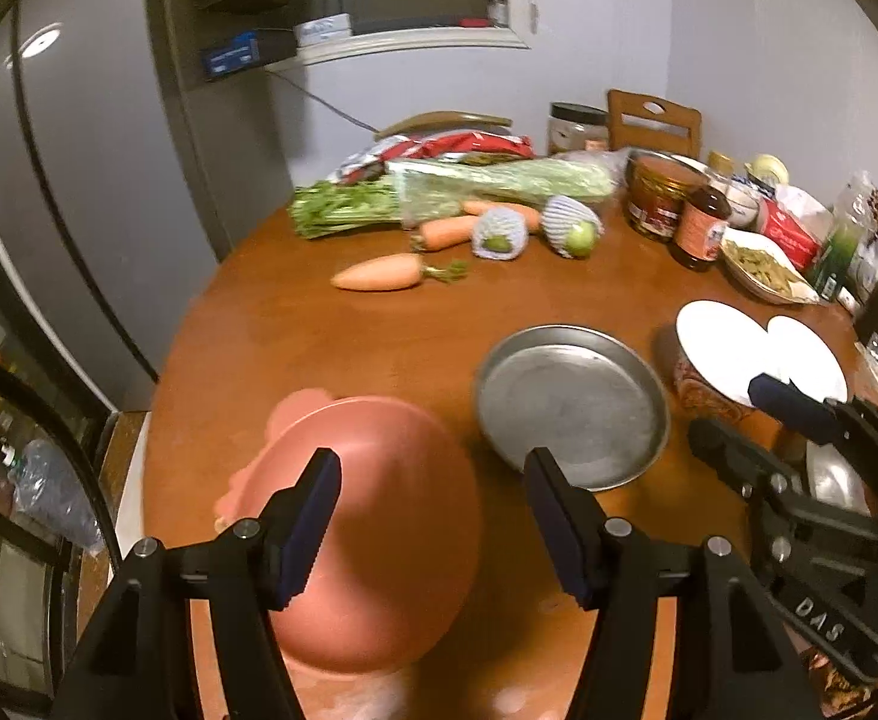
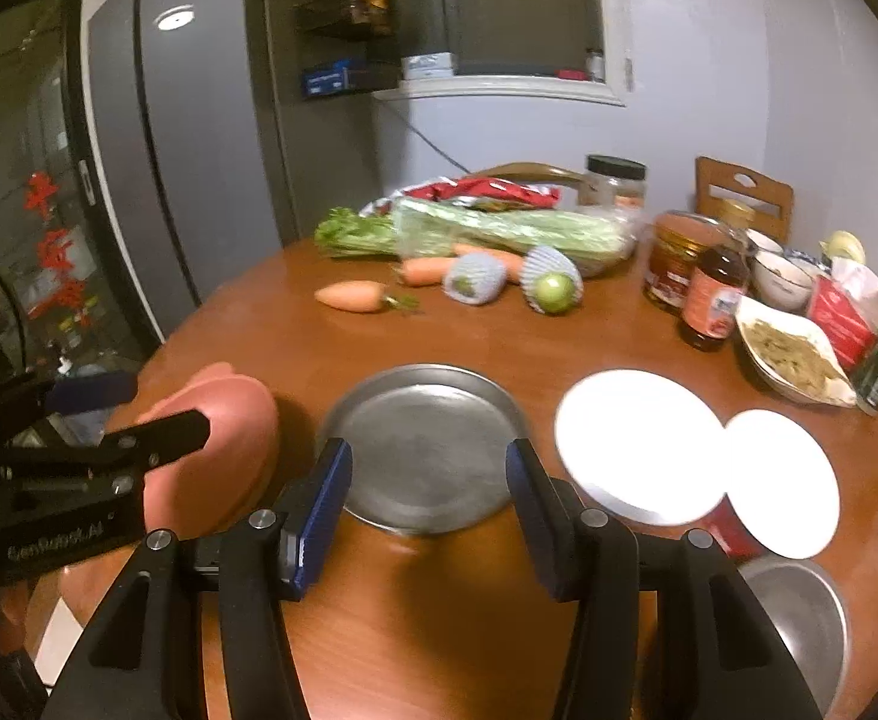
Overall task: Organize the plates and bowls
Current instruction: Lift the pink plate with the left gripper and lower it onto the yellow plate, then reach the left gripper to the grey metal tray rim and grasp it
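Both pairs of fingers stand apart with nothing between them. In the left wrist view the left gripper hangs over the pink bowl, which sits low in the frame on the brown counter; the metal plate lies just right of it. In the right wrist view the right gripper frames that metal plate at centre — two white plates, overlapping, lie to its right, and a steel bowl shows at the lower right. Carrots and celery lie further up the frame.
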Demonstrator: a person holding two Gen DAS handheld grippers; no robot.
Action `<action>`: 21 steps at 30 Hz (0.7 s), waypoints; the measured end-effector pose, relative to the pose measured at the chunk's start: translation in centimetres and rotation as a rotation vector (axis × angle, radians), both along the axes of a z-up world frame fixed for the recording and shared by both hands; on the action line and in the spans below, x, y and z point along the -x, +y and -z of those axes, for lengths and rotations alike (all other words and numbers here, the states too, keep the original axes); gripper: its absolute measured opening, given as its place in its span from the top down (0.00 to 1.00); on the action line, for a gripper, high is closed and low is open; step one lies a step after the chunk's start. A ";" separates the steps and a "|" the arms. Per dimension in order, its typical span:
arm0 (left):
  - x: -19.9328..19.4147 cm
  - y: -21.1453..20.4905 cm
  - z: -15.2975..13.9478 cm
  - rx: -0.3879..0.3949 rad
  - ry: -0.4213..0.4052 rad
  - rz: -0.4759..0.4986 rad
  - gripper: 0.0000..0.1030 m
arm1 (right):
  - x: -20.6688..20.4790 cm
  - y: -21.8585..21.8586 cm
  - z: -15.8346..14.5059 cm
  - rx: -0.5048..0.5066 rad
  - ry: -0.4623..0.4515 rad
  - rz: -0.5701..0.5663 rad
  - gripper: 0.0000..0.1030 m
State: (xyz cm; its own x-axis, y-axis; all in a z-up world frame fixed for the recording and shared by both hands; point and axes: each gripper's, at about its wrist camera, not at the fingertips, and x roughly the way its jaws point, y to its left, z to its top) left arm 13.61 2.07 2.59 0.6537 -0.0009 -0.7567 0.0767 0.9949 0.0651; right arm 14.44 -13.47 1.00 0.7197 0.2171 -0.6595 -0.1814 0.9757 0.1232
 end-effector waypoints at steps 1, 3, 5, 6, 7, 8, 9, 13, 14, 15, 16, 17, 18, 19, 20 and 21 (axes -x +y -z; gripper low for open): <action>-0.3 -0.5 0.1 -0.009 0.006 0.006 0.38 | 0.1 -0.4 0.2 -0.001 0.005 0.004 0.46; -0.9 -1.6 0.3 -0.017 0.021 0.028 0.38 | 0.2 -1.3 0.7 -0.003 0.023 0.017 0.46; -1.5 -2.5 0.5 -0.021 0.040 0.045 0.38 | 0.1 -2.0 1.2 -0.007 0.040 0.024 0.46; -1.8 -2.9 0.6 -0.026 0.046 0.051 0.38 | 0.1 -2.3 1.4 -0.010 0.048 0.030 0.46; -2.2 -3.2 0.7 -0.034 0.048 0.054 0.37 | 0.2 -2.6 1.6 -0.015 0.056 0.037 0.46; -2.4 -3.5 0.7 -0.044 0.050 0.056 0.37 | 0.2 -3.0 1.9 -0.021 0.064 0.041 0.46; -2.9 -3.9 0.8 -0.054 0.055 0.059 0.37 | 0.2 -3.2 2.1 -0.026 0.071 0.045 0.46; -4.8 -4.3 1.5 -0.040 0.094 0.079 0.37 | 0.0 -4.0 3.0 -0.047 0.100 0.069 0.46; -5.2 -4.4 1.8 -0.047 0.099 0.078 0.37 | -0.1 -4.2 3.2 -0.054 0.106 0.074 0.46; -5.7 -4.5 2.1 -0.057 0.104 0.075 0.37 | -0.2 -4.4 3.4 -0.061 0.112 0.082 0.46; -6.2 -4.5 2.4 -0.065 0.112 0.075 0.37 | -0.3 -4.5 3.5 -0.069 0.117 0.088 0.46; -6.6 -4.5 2.7 -0.065 0.120 0.071 0.37 | -0.5 -4.5 3.6 -0.077 0.122 0.090 0.46; -7.0 -4.4 3.0 -0.060 0.129 0.068 0.37 | -0.7 -4.5 3.8 -0.087 0.128 0.092 0.46; -7.3 -4.3 3.2 -0.050 0.136 0.067 0.37 | -0.8 -4.5 3.9 -0.097 0.134 0.092 0.46; -7.5 -4.1 3.4 -0.037 0.138 0.067 0.37 | -1.0 -4.4 4.2 -0.103 0.140 0.093 0.46; -7.9 -3.9 3.6 -0.034 0.141 0.060 0.37 | -1.2 -4.3 4.4 -0.103 0.150 0.097 0.46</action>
